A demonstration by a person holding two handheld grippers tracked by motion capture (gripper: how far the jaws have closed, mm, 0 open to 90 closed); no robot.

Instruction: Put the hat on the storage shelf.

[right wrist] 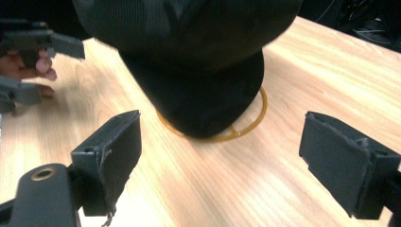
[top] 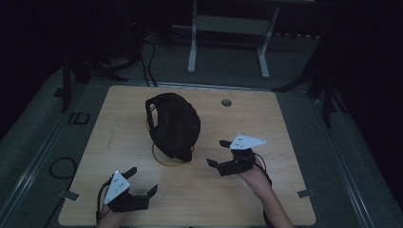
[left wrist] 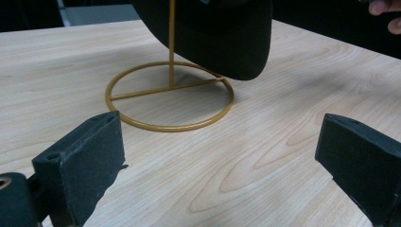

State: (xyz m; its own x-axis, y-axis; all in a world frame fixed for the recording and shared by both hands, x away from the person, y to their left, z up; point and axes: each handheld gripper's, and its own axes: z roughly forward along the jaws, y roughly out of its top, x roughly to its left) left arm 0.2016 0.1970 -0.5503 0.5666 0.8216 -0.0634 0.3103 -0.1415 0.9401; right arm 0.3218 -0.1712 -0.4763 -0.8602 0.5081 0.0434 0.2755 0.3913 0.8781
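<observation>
A black cap (top: 175,124) hangs on a gold wire stand (top: 164,161) with a ring base, in the middle of the wooden table (top: 266,123). My left gripper (top: 142,179) is open near the front left edge and points at the stand, a short way from it. In the left gripper view the gold wire stand (left wrist: 170,126) lies ahead of my left gripper (left wrist: 220,137), under the black cap (left wrist: 222,38). My right gripper (top: 216,152) is open to the right of the cap. In the right gripper view the black cap (right wrist: 198,61) hangs close ahead of my right gripper (right wrist: 220,137).
A round cable hole (top: 226,102) sits in the table's far right part. A white desk frame (top: 228,28) stands on the floor behind the table. Cables (top: 62,166) lie on the floor at the left. The left gripper (right wrist: 40,71) appears far off in the right gripper view.
</observation>
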